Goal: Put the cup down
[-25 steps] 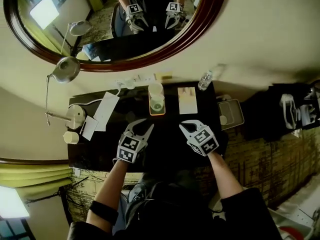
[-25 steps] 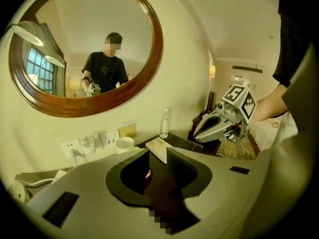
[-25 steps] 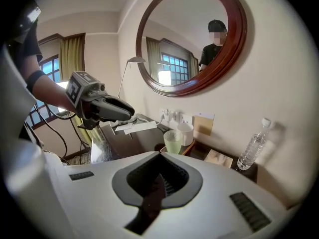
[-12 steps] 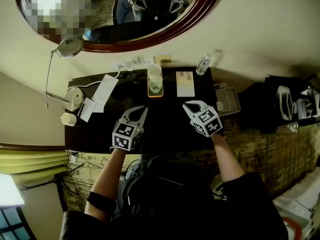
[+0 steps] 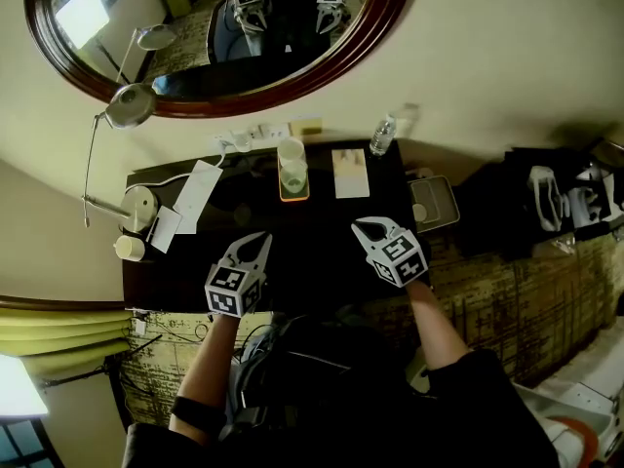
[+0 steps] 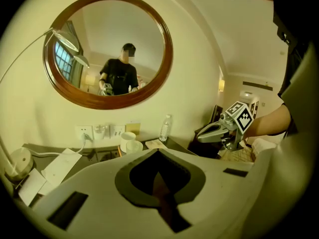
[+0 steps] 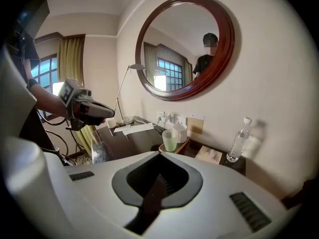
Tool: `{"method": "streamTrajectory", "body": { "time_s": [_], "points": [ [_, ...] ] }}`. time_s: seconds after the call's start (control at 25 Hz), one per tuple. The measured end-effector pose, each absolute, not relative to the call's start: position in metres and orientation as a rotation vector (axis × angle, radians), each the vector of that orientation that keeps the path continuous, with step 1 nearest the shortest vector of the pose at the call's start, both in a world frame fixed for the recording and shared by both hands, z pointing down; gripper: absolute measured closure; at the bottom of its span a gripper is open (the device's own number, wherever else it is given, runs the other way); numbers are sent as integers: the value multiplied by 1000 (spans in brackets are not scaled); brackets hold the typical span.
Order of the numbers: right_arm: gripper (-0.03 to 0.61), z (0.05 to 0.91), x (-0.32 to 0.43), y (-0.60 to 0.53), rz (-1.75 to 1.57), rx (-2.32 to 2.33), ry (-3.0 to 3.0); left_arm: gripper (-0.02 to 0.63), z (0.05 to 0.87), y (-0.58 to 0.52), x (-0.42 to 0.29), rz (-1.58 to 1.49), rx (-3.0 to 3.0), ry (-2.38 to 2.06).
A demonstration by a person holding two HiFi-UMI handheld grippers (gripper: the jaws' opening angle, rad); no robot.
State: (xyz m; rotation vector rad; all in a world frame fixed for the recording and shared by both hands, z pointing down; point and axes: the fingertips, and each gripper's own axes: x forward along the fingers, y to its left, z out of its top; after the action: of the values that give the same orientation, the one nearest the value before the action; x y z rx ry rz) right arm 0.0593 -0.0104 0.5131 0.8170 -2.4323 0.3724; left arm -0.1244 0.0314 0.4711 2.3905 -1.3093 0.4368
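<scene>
- Mirror [image 5: 224, 27]: round, in a dark wooden frame, on the wall at 12 o'clock in the head view. It reflects the person and both grippers.
- Counter [image 5: 312, 247]: dark top below the mirror, with its near half bare.
- Lamp [image 5: 136, 205]: at 10 o'clock on the counter, its base beside some papers [image 5: 198, 191].
- Left gripper [image 5: 259, 242]: over the counter's near edge at 7 o'clock. Its jaws are pressed together with nothing between them, as its own view shows.
- Right gripper [image 5: 361, 228]: over the near edge at 5 o'clock, jaws likewise closed on nothing.
- Tray [image 5: 292, 199]: orange-rimmed, at 12 o'clock on the wall side of the counter, well apart from both grippers.
- Bottle [image 5: 381, 136]: clear plastic, upright at 1 o'clock near the back corner.
- White cup [image 5: 291, 151]: upright on the tray's far end.
- Green cup [image 5: 294, 176]: frosted, upright on the tray just on the near side of the white one. Whether the two touch I cannot tell.
- Progress: both cups stand on the tray and neither gripper carries anything, so the putting-down looks done. Which of the two was the task's cup the pictures do not say. As far as I can judge, nothing is left except keeping the grippers clear of the tray so neither cup gets knocked.
</scene>
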Motion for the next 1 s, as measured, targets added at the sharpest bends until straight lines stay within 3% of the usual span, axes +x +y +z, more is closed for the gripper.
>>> {"method": "streamTrajectory", "body": {
  "time_s": [1.0],
  "points": [
    [568, 534, 70, -16, 451, 847, -2384, 613, 484, 20, -135, 399, 2389, -1332]
  ]
}}
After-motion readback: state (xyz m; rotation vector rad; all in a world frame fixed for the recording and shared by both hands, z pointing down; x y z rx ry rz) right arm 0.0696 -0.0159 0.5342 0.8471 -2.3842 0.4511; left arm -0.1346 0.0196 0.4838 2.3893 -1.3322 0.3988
